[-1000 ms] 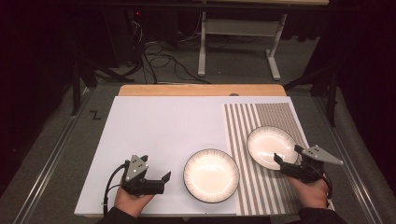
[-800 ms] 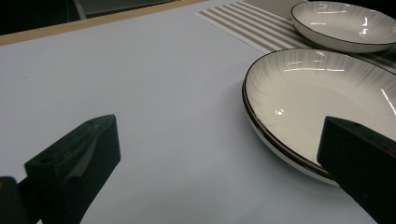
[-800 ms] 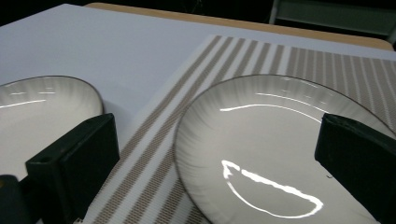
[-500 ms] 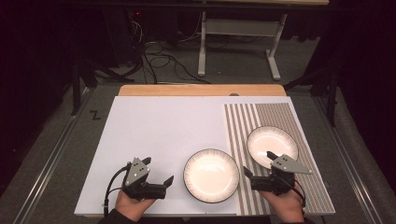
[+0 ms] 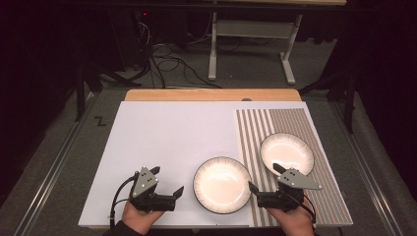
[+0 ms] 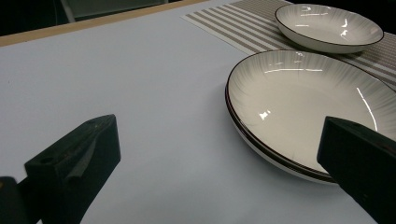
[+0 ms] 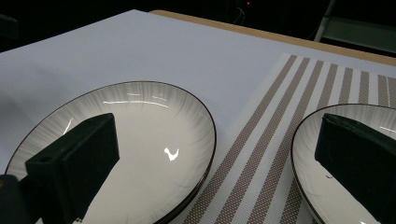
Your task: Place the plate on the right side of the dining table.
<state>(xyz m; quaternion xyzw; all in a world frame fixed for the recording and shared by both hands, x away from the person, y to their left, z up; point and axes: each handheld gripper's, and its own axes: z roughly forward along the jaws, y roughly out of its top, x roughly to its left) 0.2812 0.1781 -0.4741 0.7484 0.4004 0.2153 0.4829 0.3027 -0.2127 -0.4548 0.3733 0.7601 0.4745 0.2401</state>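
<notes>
Left claw [image 5: 167,184]: jaws spread wide, empty, resting at the desk's [image 5: 162,137] near edge, aimed rightward at the near plate [image 5: 222,184]. Near plate: round, level, no long axis, overlapping the striped mat [image 5: 295,123]. Right claw [image 5: 263,178]: jaws just widened fully, empty, between the near plate and the far plate [image 5: 286,153].

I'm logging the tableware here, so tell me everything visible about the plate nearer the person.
The near plate is round, shallow, glossy white like glazed ceramic, with fine grey radial streaks and a thin dark rim. It is empty and lies flat, upright, mostly on the white board, its right edge at the striped mat. Neither gripper touches it.
</notes>
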